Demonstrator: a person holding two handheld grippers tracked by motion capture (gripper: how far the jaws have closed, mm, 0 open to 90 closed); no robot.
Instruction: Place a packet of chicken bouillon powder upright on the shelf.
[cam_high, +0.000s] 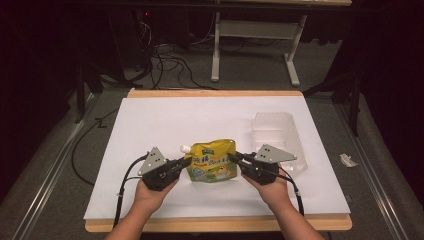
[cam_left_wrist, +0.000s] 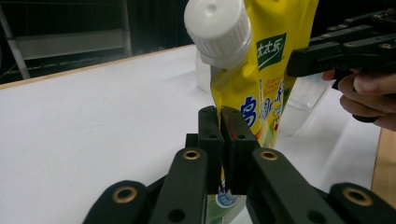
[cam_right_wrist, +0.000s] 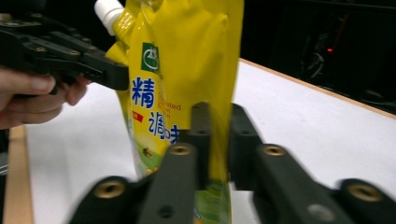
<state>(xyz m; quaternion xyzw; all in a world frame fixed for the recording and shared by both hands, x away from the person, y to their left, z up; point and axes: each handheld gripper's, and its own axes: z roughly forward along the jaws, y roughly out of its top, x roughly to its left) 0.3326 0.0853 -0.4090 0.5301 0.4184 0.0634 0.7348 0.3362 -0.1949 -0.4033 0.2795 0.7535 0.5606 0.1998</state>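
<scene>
A yellow spouted pouch (cam_high: 211, 161) with a white screw cap (cam_high: 185, 148) stands upright at the middle of the white table (cam_high: 165, 120), held from both sides. My left gripper (cam_high: 188, 162) is shut on the pouch's left edge, under the cap (cam_left_wrist: 218, 29); its jaws pinch the yellow film (cam_left_wrist: 243, 109). On the opposite side, my right gripper (cam_high: 233, 158) is shut on the pouch's right edge (cam_right_wrist: 219, 140). In the right gripper view the pouch (cam_right_wrist: 182, 70) rises between the jaws, and the left gripper (cam_right_wrist: 122, 77) clamps its far edge.
A clear plastic tray (cam_high: 277, 137) lies on the table just behind my right hand. The wooden table edge (cam_high: 215, 223) runs along the front. Cables and a white frame stand (cam_high: 250, 35) sit on the floor beyond the table.
</scene>
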